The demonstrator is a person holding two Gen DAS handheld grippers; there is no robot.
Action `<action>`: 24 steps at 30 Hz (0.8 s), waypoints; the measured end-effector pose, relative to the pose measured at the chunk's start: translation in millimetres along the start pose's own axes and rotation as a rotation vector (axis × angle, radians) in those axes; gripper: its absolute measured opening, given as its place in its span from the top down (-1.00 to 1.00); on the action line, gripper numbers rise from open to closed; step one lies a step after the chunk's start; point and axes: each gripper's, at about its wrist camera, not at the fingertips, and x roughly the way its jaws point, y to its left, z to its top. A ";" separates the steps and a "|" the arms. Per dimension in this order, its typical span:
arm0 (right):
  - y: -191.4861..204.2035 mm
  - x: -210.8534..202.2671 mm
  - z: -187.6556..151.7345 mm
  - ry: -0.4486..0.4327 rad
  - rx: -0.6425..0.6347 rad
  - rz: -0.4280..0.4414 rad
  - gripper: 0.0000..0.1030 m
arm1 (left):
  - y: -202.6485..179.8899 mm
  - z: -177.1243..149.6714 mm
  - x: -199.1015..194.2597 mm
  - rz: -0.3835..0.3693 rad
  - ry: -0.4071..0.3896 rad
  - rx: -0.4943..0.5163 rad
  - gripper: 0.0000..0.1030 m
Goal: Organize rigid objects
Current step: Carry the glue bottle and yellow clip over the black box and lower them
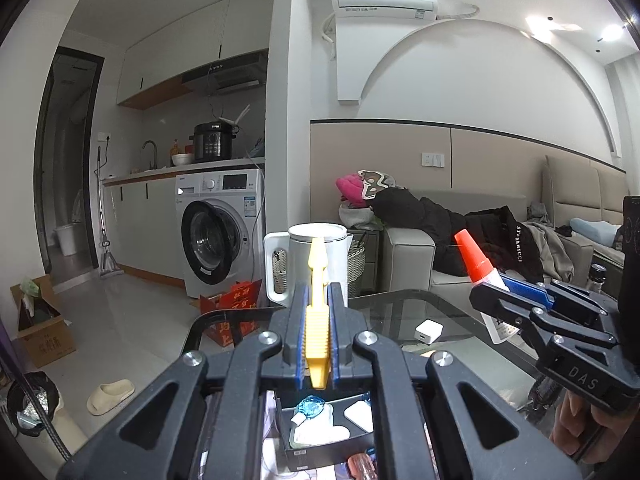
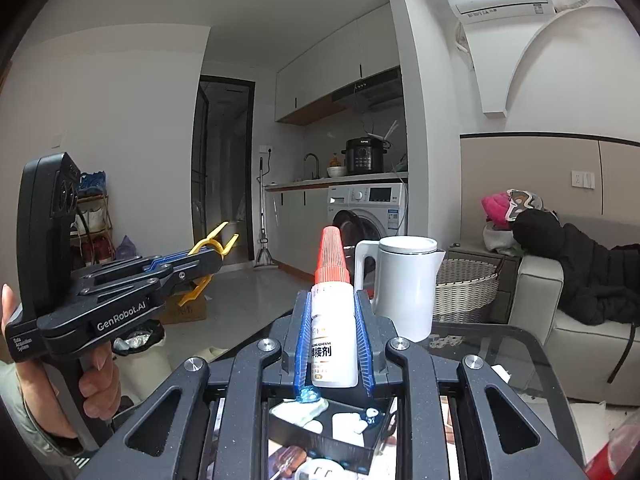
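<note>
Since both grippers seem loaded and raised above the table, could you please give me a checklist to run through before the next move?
1. Left gripper shut on the yellow clip: ok.
2. Right gripper shut on the glue bottle: ok.
3. Bottle's red cap on: ok.
4. Grippers apart from each other, not touching: ok.
5. Black tray in sight below both grippers: ok.
6. Free compartment in the tray for both items: cannot tell; it already holds white pieces and the grippers hide much of it.
</note>
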 end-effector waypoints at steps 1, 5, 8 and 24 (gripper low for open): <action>-1.4 6.6 0.3 0.003 0.001 -0.002 0.60 | 0.8 -0.1 4.4 0.002 0.003 -0.004 0.88; -6.5 36.8 -2.8 0.031 0.018 -0.013 0.60 | 7.6 -4.8 24.6 0.016 0.033 -0.025 0.88; -13.0 58.4 -5.3 0.067 0.045 -0.012 0.60 | 10.8 -10.3 38.3 0.019 0.061 -0.048 0.88; -30.7 158.4 -52.2 0.406 0.091 0.032 0.60 | 10.7 -49.7 134.8 0.015 0.316 -0.082 0.88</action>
